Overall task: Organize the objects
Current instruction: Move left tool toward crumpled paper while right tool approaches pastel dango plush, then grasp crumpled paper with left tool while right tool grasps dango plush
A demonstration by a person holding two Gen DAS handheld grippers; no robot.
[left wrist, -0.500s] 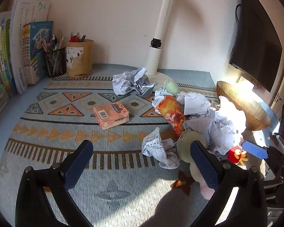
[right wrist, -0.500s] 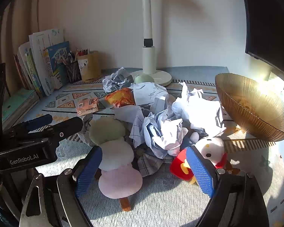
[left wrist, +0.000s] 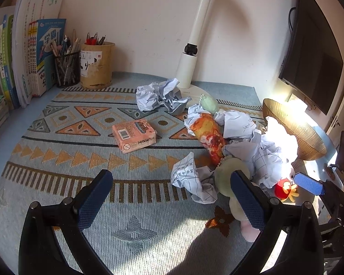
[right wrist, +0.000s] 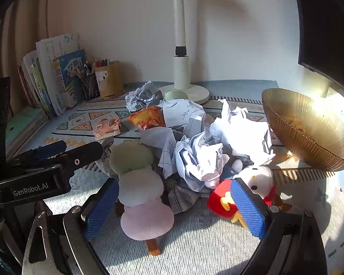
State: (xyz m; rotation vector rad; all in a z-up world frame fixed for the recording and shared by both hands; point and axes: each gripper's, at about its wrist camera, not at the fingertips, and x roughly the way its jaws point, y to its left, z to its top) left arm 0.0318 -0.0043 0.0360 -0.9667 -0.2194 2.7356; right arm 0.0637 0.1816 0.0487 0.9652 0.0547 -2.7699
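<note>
Little differs from half a second ago: both views keep nearly the same framing, and nothing in the paper heap (right wrist: 195,158) has shifted. The heap of crumpled sheets serves as landmark, lying on the patterned mat (left wrist: 80,160) that covers the surface.

The left gripper (left wrist: 172,197) hovers just left of the heap, its fingers (left wrist: 95,199) wide apart with only bare mat between them; its right finger sits in front of the dango plush (left wrist: 229,181), not pressing it. The right gripper (right wrist: 172,208) hangs over the heap's near edge, fingers (right wrist: 246,208) also spread and gripping nothing. The dango plush (right wrist: 140,183), with green, white and pink balls on a stick, lies between them, close to the left finger. The duck plush (right wrist: 254,181), white-headed with a red body, lies at the heap's near right, partly behind the right finger.

An orange snack pack (left wrist: 208,135) rests against the heap's left side, and a pink box (left wrist: 135,135) lies apart further left on the mat. A separate paper ball (left wrist: 160,96) sits behind the heap, by the lamp base (right wrist: 195,91). A green pebble-shaped charm (left wrist: 208,104) lies between that ball and the heap. The golden bowl (right wrist: 305,128) stands right of the heap, tilted, with nothing seen inside. Books (left wrist: 29,57) and two pen holders (left wrist: 96,66) line the wall far left of it.
</note>
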